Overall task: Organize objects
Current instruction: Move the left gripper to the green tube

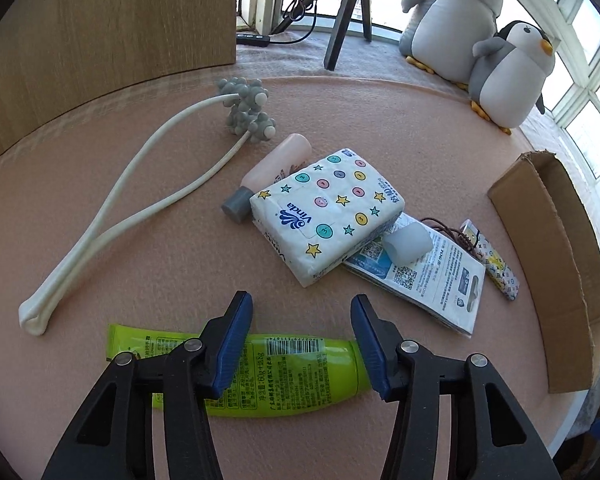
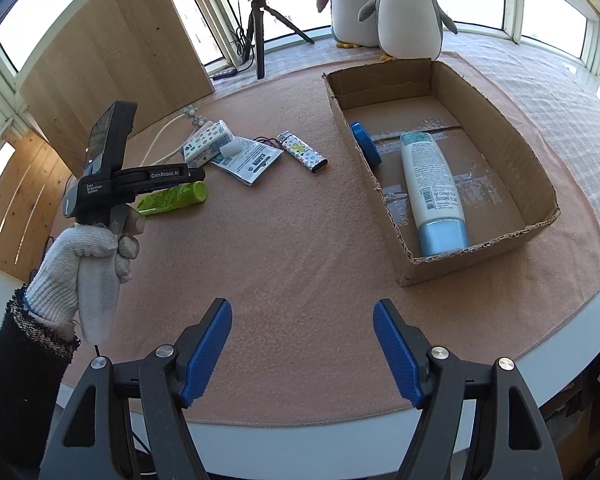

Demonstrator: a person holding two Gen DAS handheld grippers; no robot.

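The left gripper (image 1: 300, 320) was wide open and held nothing. It hung just above a green tube (image 1: 284, 376) that lay flat on the pink tabletop (image 1: 140, 248). One blue pad (image 1: 236, 344) was over the tube's middle and the other was by its cap end. I could not tell if the pads touched the tube.

Past the green tube sat a white tissue pack (image 1: 328, 212) with stars and dots on it. A pink bottle (image 1: 276, 168) with a grey cap lay just behind the pack, touching it. A flat paper packet (image 1: 428, 280) stuck out from under the pack, and a small clear cap (image 1: 408, 242) lay on top of the packet. A small patterned lighter (image 1: 496, 264) lay beside the packet. A long white massager (image 1: 140, 188) with grey balls lay off to the left.

The right gripper (image 2: 302, 344) was wide open too, with nothing between its blue pads. It was above a bare part of the tabletop, near the front edge. A gloved hand (image 2: 92, 256) held the left gripper over the green tube.

A brown cardboard box (image 2: 496, 120) stood on the right side of the tabletop. Inside it lay a white and blue lotion bottle (image 2: 432, 184) and a blue lid (image 2: 366, 142) that leaned on the box wall. Two toy penguins (image 2: 408, 12) sat behind the box by the window.
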